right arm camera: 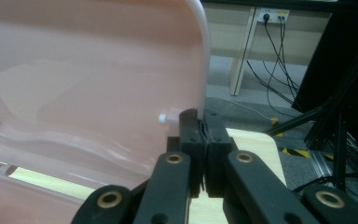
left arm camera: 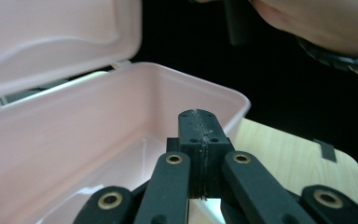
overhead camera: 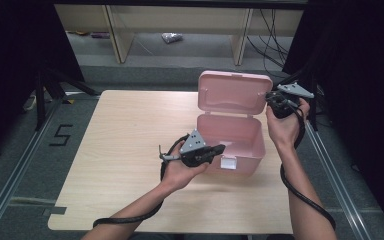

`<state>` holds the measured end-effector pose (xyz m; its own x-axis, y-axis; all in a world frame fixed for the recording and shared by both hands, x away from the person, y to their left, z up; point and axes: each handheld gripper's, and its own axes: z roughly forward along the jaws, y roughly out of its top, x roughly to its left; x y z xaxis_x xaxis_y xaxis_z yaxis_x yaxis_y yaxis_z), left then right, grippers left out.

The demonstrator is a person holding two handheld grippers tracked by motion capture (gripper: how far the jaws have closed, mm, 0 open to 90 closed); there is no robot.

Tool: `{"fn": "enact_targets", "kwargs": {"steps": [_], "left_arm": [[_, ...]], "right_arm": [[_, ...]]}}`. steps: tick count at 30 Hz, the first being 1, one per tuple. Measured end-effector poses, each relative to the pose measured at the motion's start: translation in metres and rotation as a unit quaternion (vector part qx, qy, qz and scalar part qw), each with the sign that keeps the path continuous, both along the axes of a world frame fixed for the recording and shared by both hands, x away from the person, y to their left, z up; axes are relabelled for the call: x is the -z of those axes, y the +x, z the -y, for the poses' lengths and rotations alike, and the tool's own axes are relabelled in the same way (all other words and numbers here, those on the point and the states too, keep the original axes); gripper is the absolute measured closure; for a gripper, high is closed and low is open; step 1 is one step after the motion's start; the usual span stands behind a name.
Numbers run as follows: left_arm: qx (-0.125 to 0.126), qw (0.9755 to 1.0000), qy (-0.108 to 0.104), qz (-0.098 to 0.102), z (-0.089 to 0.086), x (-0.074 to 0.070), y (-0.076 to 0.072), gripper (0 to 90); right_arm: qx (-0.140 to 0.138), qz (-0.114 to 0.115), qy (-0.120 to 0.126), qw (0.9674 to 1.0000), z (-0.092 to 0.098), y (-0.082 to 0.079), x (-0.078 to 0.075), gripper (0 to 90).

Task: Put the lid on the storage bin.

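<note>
A pink box [overhead camera: 232, 142] sits open on the table [overhead camera: 125, 140].

The right gripper [right arm camera: 200, 128] pinches the edge of the raised lid [overhead camera: 235, 92], holding it up. The left gripper [overhead camera: 219, 148] hangs just over the box's front left rim, its jaws pressed together with nothing between them.
</note>
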<state>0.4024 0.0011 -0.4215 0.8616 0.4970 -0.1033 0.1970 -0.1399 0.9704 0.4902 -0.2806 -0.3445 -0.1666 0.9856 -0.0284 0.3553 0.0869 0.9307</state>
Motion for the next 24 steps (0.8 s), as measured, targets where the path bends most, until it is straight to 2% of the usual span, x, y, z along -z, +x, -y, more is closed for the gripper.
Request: {"fn": "enact_targets", "kwargs": {"steps": [3, 6, 8, 12, 14, 22, 23, 24], "left_arm": [[-0.013, 0.9997, -0.019, 0.005, -0.007, -0.007, 0.007, 89.7], [-0.025, 0.9993, -0.028, 0.005, -0.013, -0.011, 0.012, 89.7], [-0.032, 0.9990, -0.031, 0.003, -0.016, -0.014, 0.016, 89.7], [-0.041, 0.9987, -0.031, 0.006, -0.021, -0.018, 0.020, 89.7], [-0.043, 0.9986, -0.030, 0.006, -0.023, -0.019, 0.021, 89.7], [-0.051, 0.9982, -0.032, 0.008, -0.028, -0.021, 0.023, 89.6], [-0.052, 0.9981, -0.033, 0.007, -0.028, -0.021, 0.023, 89.5], [-0.054, 0.9979, -0.035, 0.007, -0.028, -0.021, 0.023, 89.5]], "right_arm": [[0.002, -0.002, 0.003, 1.0000, 0.000, -0.002, 0.000, 89.7], [0.000, 0.000, 0.003, 1.0000, 0.000, -0.003, 0.000, 89.7], [-0.004, 0.005, -0.004, 1.0000, 0.001, -0.003, 0.001, 89.6], [0.005, 0.004, 0.010, 0.9999, 0.000, -0.006, 0.002, 89.6], [-0.001, 0.011, -0.003, 0.9999, 0.001, -0.006, 0.003, 89.6], [0.004, 0.015, 0.005, 0.9999, -0.001, -0.011, 0.005, 89.4], [0.002, 0.021, -0.004, 0.9998, 0.001, -0.011, 0.005, 89.4], [0.005, 0.016, 0.004, 0.9999, -0.001, -0.013, 0.005, 89.3]]}}
